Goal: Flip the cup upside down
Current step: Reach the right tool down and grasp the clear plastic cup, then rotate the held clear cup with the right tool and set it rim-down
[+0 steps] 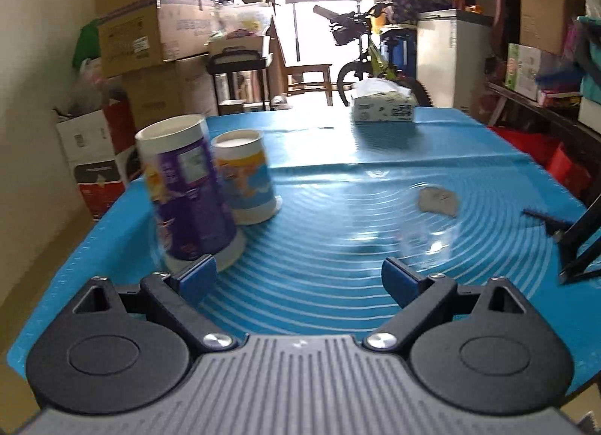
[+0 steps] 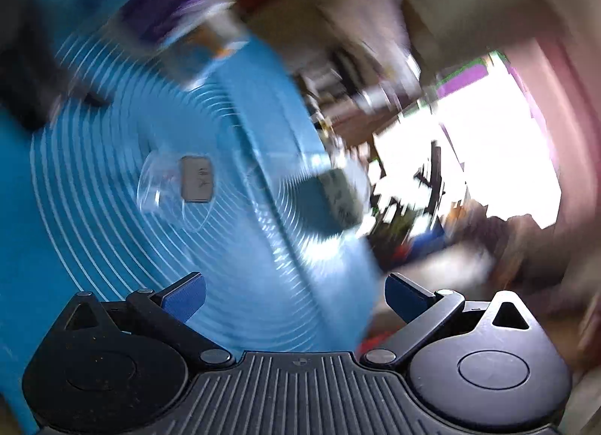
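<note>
Two printed paper cups stand rim-down ahead of the left gripper (image 1: 299, 279), whose jaws are spread wide and hold nothing: the purple cup (image 1: 189, 194) by its left finger, the blue-and-orange cup (image 1: 246, 176) just behind. Ahead to the right, a clear plastic cup (image 1: 428, 225) sits on the blue mat (image 1: 319, 209). Right gripper (image 2: 296, 296), tilted and blurred, gapes wide too, clear cup ahead-left
</note>
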`<state>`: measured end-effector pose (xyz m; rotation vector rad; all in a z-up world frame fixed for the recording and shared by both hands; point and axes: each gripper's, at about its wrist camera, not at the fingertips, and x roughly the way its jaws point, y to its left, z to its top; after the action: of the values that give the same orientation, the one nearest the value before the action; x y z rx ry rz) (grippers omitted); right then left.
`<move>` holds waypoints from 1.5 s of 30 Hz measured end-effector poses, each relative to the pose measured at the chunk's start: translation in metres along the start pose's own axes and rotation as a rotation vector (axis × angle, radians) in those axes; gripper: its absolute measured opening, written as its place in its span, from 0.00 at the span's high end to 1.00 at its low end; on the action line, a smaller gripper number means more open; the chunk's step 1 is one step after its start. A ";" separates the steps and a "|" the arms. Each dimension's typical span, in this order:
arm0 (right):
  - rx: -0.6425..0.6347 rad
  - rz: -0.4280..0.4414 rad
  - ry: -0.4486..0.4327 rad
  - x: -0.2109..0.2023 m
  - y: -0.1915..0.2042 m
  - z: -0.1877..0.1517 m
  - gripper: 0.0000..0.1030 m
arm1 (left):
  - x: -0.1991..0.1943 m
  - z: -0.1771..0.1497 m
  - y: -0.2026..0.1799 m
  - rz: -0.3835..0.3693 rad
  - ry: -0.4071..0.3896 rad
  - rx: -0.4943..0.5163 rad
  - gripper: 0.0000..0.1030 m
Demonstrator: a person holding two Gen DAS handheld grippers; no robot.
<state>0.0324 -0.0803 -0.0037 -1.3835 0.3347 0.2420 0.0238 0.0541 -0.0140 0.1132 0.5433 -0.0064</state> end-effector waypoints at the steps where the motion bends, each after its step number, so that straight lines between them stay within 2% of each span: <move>1: -0.122 -0.040 -0.015 0.000 0.009 0.004 0.00 | 0.002 -0.001 0.004 -0.001 0.008 -0.001 0.09; 4: -0.476 -0.135 -0.079 0.001 0.036 0.010 0.00 | 0.007 -0.001 0.017 -0.018 0.035 -0.032 0.09; 5: -0.552 -0.148 -0.093 0.002 0.043 0.013 0.00 | 0.008 -0.001 0.021 -0.025 0.040 -0.044 0.09; 14: -1.162 -0.098 -0.274 0.013 0.083 0.005 0.00 | 0.005 -0.005 0.036 -0.069 0.047 -0.073 0.09; 17: -1.289 -0.085 -0.297 0.021 0.084 0.004 0.00 | 0.005 -0.006 0.040 -0.085 0.052 -0.079 0.09; 22: -1.408 -0.019 -0.315 0.029 0.093 0.004 0.00 | 0.006 -0.005 0.046 -0.096 0.055 -0.100 0.09; 26: -1.437 0.016 -0.292 0.038 0.104 0.010 0.01 | 0.008 -0.005 0.050 -0.104 0.070 -0.115 0.09; 29: -1.426 0.061 -0.257 0.042 0.111 0.013 0.18 | 0.007 -0.004 0.051 -0.113 0.069 -0.121 0.09; 31: -1.421 0.076 -0.235 0.046 0.113 0.014 0.38 | 0.006 -0.004 0.051 -0.111 0.064 -0.116 0.09; 32: -1.419 0.069 -0.232 0.048 0.114 0.014 0.43 | 0.006 -0.004 0.051 -0.110 0.065 -0.115 0.09; 36: -1.352 0.089 -0.206 0.050 0.114 0.019 0.45 | 0.006 -0.004 0.051 -0.110 0.065 -0.116 0.09; 39: -1.204 0.094 -0.191 0.048 0.107 0.032 0.45 | 0.005 -0.004 0.050 -0.103 0.057 -0.112 0.09; 41: -1.037 0.103 -0.173 0.046 0.100 0.038 0.45 | 0.005 -0.004 0.048 -0.099 0.051 -0.112 0.09; 45: -0.745 0.064 -0.139 0.047 0.086 0.046 0.45 | 0.004 -0.001 0.043 -0.087 0.021 -0.121 0.09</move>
<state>0.0491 -0.0213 -0.0929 -2.0764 0.1734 0.5500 0.0284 0.0967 -0.0131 -0.0284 0.5683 -0.0566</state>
